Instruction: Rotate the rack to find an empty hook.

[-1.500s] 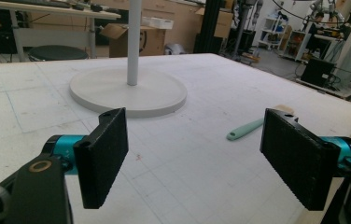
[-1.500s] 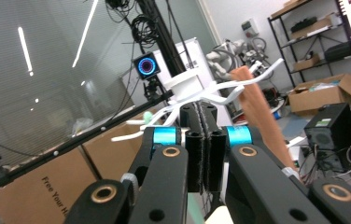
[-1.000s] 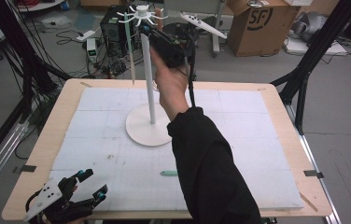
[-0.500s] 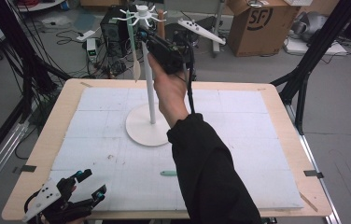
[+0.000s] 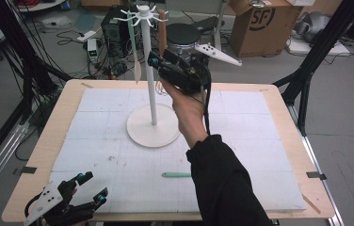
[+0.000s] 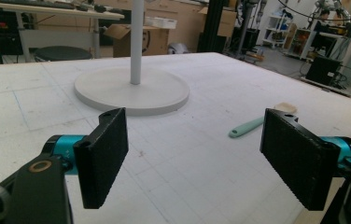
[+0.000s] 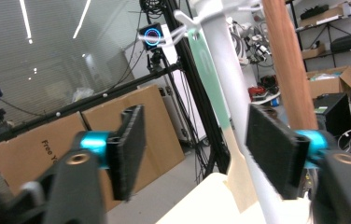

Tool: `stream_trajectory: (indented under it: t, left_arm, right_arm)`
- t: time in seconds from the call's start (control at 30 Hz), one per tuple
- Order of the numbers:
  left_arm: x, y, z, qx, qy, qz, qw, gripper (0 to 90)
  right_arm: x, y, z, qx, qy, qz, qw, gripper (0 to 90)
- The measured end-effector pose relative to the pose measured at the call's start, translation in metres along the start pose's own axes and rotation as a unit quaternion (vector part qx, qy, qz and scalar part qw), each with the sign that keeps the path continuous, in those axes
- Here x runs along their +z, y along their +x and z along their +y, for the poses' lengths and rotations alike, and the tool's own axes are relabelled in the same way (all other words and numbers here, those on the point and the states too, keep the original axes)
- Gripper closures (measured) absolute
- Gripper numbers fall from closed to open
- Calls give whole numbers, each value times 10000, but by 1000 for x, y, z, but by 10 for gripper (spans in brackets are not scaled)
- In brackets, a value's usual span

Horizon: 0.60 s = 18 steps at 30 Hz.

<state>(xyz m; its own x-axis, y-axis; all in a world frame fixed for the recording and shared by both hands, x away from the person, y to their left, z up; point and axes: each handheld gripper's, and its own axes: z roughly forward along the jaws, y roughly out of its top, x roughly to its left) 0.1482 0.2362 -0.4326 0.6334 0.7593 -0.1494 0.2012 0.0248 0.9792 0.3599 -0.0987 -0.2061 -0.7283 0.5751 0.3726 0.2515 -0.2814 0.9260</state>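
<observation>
Since the earlier frame the right tool [image 5: 158, 63] has dropped back from the rack [image 5: 152, 84], its jaws just opening, released, nothing between them. The spatula [image 5: 135, 52] hangs from the rack's hook. A stray brush could unhook it. The left tool [image 5: 88, 188] rests released nearer, a green utensil [image 5: 176, 174] before the rack.

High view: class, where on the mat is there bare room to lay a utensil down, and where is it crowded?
Bare: the mat right of the stand, and its left strip between stand base and left gripper. Crowded: around the pole, where the right gripper hangs open, and near the spatula.
</observation>
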Motion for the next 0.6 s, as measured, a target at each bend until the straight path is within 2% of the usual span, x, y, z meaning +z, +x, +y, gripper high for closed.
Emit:
stream_trajectory:
  t: [0.03,0.07,0.27,0.37,0.47,0.6]
  left_arm:
    - [0,0,0,0,1,7,10000,240]
    - [0,0,0,-15,-7,18,10000,240]
    - [1,-3,-1,42,29,6,10000,240]
    - [3,-4,-2,44,80,-26,10000,240]
    - [4,-5,-3,49,100,-27,9999,240]
    - [4,-6,-2,102,101,-32,9999,240]
  right_arm:
    - [-4,-2,-2,-54,23,-52,10000,305]
    - [-7,-3,-6,-117,10,-81,9999,297]
    - [-36,-13,-22,-153,84,-40,9998,282]
    - [-52,-17,-31,-290,172,-288,9990,275]
    - [-68,-22,-40,-255,106,-445,9986,275]
    - [-85,-28,-50,-218,182,-502,9983,274]
